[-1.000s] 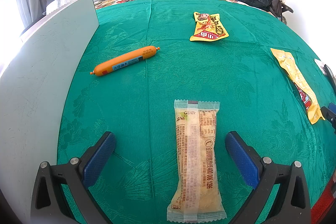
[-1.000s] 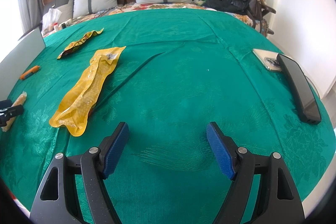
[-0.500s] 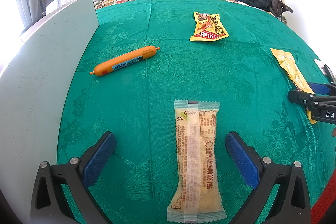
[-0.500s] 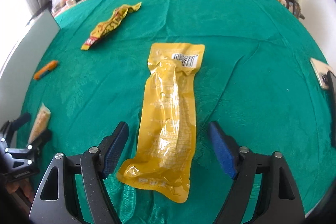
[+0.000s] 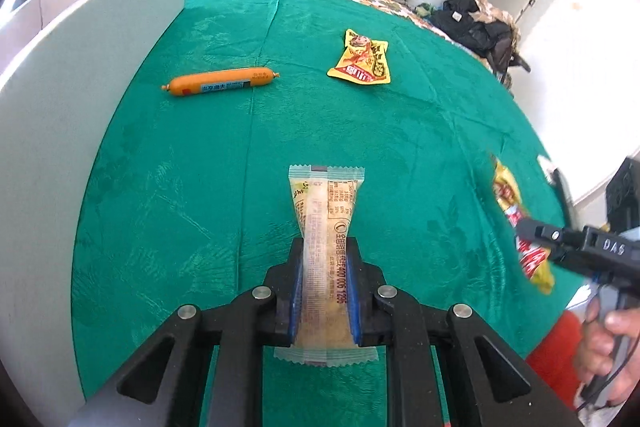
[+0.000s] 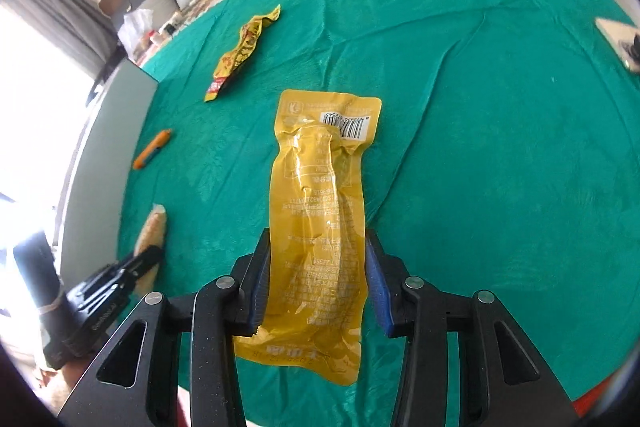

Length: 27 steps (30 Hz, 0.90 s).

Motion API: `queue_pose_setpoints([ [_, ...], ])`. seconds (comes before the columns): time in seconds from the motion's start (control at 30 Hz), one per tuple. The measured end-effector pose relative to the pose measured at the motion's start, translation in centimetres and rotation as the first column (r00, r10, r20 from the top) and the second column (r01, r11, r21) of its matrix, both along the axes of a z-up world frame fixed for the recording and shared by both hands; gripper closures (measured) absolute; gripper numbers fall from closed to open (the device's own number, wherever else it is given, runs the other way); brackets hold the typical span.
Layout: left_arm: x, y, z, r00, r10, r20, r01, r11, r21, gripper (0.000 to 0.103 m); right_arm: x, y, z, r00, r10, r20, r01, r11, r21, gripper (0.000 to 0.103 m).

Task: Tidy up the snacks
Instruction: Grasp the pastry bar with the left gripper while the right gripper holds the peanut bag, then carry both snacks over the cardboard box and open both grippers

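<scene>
**Inspector A:** Left tool (image 5: pixel 323 281): status?

**Inspector B:** Pressed onto the pale cracker packet (image 5: pixel 325 227), pinched across its width. The packet's long axis runs 12 to 6, in line with the fingers; its far end lies over the green bedspread (image 5: pixel 400 147).

**A:** Right tool (image 6: pixel 316 285)?

**B:** Pinching the long yellow pouch (image 6: pixel 320 211), same 12-to-6 alignment, barcode end at 12.

**A:** Loose items?

**B:** Orange sausage stick (image 5: pixel 220 85) at 11 from the left tool, beside the grey board (image 5: pixel 80 87); small yellow packet (image 5: pixel 362 61) near 12. In my judgement the left hand is nearer both.
</scene>
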<state>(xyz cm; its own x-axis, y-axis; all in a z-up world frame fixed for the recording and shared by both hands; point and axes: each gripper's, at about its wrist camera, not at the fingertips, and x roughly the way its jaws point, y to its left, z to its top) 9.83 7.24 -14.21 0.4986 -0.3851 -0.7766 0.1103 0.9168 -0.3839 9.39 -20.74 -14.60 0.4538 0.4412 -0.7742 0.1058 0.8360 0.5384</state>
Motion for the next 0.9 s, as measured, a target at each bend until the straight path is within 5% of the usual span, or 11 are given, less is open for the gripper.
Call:
queue_pose_setpoints([
  [0.17,-1.1,1.5,3.8,1.0,0.022,0.018,-0.019,0.989,-0.148,0.086,-0.6,0.8,0.6,1.0,-0.019,-0.014,0.02,0.997,0.08,0.059],
  [0.37,-3.2,5.3,9.9,0.993,0.057,0.106,-0.04,0.986,-0.163,0.086,0.3,6.9,5.6,0.992,0.09,0.083,-0.099,0.989,0.107,0.059],
  [0.6,-5.0,15.4,14.4,0.954,0.226,0.196,-0.221,0.974,-0.047,0.085,0.8,21.5,12.0,0.902,0.38,0.207,-0.4,0.914,0.064,0.059],
  [0.83,-5.1,25.4,11.5,0.899,0.413,0.144,-0.427,0.9,0.089,0.085,1.4,35.1,14.9,0.781,0.561,0.275,-0.575,0.817,-0.034,0.057],
  [0.87,-5.2,26.2,10.7,0.889,0.437,0.136,-0.454,0.881,0.132,0.082,1.4,36.4,14.8,0.768,0.577,0.276,-0.588,0.807,-0.052,0.057],
  [0.9,-5.3,26.7,9.9,0.878,0.462,0.124,-0.478,0.862,0.168,0.067,1.5,37.8,14.4,0.755,0.598,0.269,-0.603,0.794,-0.074,0.052],
])
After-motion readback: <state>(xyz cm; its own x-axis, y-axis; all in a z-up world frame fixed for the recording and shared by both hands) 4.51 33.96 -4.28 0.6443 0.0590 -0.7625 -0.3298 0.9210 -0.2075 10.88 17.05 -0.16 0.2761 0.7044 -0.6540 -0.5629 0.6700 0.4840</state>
